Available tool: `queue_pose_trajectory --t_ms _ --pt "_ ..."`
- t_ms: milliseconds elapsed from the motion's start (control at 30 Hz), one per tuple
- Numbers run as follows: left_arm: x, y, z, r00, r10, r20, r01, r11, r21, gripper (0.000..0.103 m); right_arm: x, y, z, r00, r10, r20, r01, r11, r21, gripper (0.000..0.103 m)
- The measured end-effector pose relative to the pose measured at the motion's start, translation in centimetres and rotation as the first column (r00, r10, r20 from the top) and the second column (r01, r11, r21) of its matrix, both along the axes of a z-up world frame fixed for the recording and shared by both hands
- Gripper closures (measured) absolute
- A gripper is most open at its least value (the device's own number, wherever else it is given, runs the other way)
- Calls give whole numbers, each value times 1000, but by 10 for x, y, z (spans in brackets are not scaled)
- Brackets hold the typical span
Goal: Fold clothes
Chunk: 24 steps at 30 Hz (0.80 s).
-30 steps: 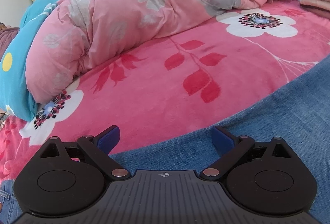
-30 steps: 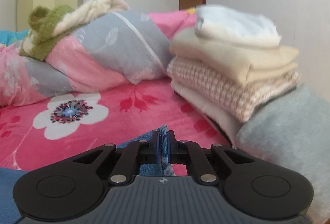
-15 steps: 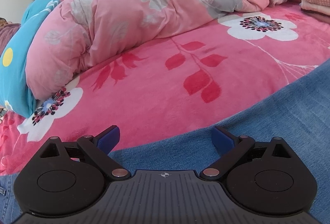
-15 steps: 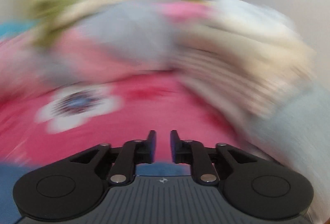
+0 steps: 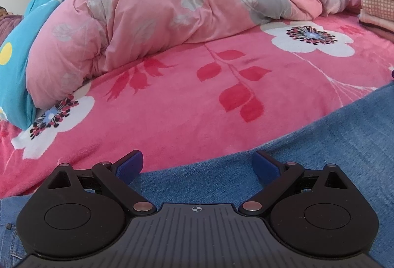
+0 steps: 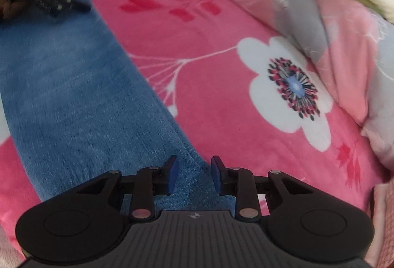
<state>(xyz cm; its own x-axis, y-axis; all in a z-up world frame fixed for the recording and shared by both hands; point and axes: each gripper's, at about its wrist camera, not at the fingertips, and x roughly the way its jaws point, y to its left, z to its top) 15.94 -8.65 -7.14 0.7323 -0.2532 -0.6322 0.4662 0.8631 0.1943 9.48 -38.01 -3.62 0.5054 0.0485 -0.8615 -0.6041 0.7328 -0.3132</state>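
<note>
We see the jeans [image 6: 81,100] lying flat on the bed [image 6: 216,85], running from upper left to bottom centre; denim looks heavy, limp, grippy. We'd pinch the seamed edge. The right claw [image 6: 193,173] stands slightly parted and empty, the left claw [image 5: 198,165] spread wide.

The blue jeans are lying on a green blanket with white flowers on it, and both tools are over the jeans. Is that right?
Not quite. The blanket under the blue jeans is pink, not green; the right wrist view shows it clearly, white flowers and all. The rest holds: the right tool and the left tool are both over the jeans.
</note>
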Motion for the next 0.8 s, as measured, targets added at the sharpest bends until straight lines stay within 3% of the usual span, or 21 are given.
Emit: queue_pose_trajectory --t_ms 200,300,433,500,567,600,800 --pt "0 0 0 1000 1 3 -1 1000 1 6 -24 22 -9 994 82 75 -72 988 -137 77" --pt "-2 0 0 1000 3 9 -3 1000 5 6 -27 21 -12 997 32 73 -25 994 -104 87" --pt "-7 -2 3 999 15 31 -16 1000 15 7 -21 19 -16 998 -43 50 46 997 -59 88" --pt "-14 -1 11 997 24 69 -24 1000 3 8 -17 16 -14 997 -74 36 75 997 -33 88" --pt "-23 -1 22 994 22 110 -19 1000 -21 8 -16 14 -13 994 -103 27 104 995 -10 96" --pt "-27 -4 26 992 10 124 -6 999 -33 8 -19 16 -12 993 -114 41 114 993 -4 103" --pt "-48 -53 39 981 -143 131 148 989 -26 8 -34 19 -2 972 -175 158 173 985 27 103"
